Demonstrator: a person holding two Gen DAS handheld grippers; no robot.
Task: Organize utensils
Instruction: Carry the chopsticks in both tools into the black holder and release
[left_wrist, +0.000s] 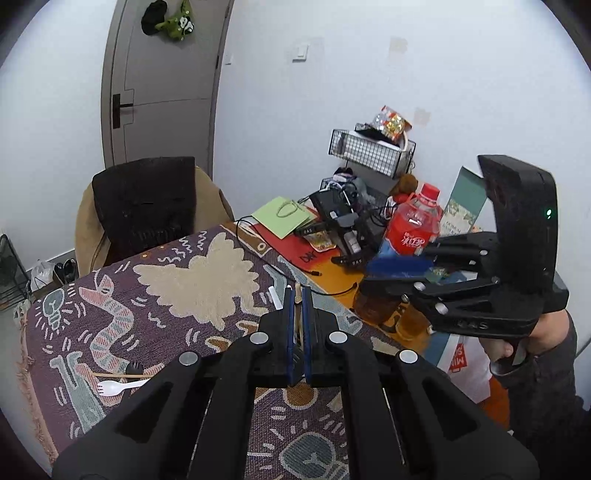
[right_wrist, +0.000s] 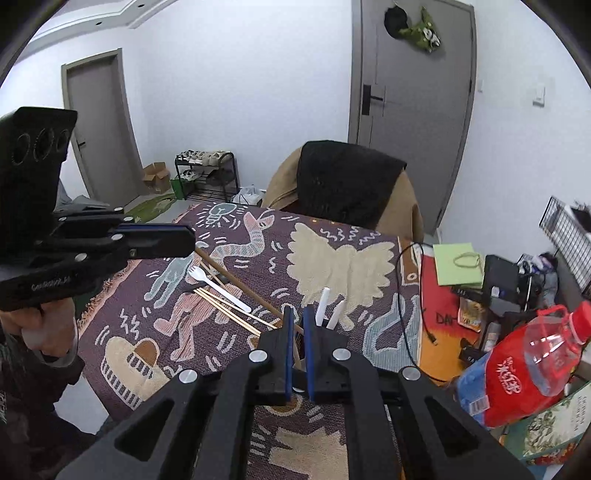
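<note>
My left gripper (left_wrist: 297, 295) is shut on a light wooden stick (left_wrist: 297, 314) that stands up between its blue pads, above the patterned cloth (left_wrist: 207, 273). A white plastic fork (left_wrist: 118, 387) and a thin stick with a dark end (left_wrist: 122, 373) lie on the cloth at lower left. My right gripper (right_wrist: 298, 314) has its jaws nearly together over a holder that is mostly hidden; two white handles (right_wrist: 328, 306) stick up just right of it. A white fork (right_wrist: 218, 282), several bamboo sticks (right_wrist: 229, 308) and a long brown chopstick (right_wrist: 240, 284) lie on the cloth.
A red-labelled plastic bottle (left_wrist: 412, 225) and a glass of amber liquid (left_wrist: 410, 321) stand at the right. A green paper bag (left_wrist: 284, 216), black devices, cables and a wire basket (left_wrist: 373, 151) clutter the orange desk. A draped chair (left_wrist: 147, 210) stands behind the table.
</note>
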